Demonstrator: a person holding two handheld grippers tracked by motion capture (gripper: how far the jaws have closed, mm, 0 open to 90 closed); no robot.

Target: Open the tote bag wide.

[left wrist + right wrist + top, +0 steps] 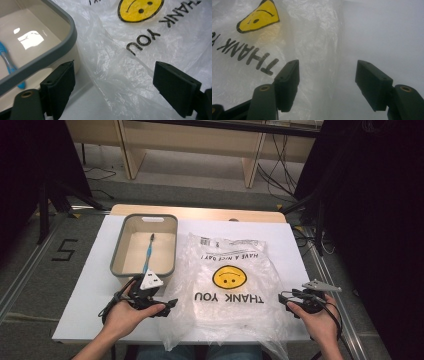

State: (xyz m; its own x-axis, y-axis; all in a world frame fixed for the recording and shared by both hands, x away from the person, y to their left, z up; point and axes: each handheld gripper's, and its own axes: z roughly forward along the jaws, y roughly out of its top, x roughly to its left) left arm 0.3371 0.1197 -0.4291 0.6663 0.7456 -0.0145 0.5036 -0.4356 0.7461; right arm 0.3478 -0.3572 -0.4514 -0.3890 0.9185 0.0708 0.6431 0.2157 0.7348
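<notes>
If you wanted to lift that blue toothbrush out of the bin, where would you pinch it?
Probably at mid-handle, from straight above. The toothbrush lies flat and lengthwise on the bin's floor, away from the walls, so open fingers could drop down on either side of the thin handle and close across it.

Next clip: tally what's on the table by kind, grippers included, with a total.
Plastic bag: 1
Bin: 1
Toothbrush (blue, inside the bin): 1
Grippers: 2, the left gripper and the right gripper, both open
Total: 5
</notes>
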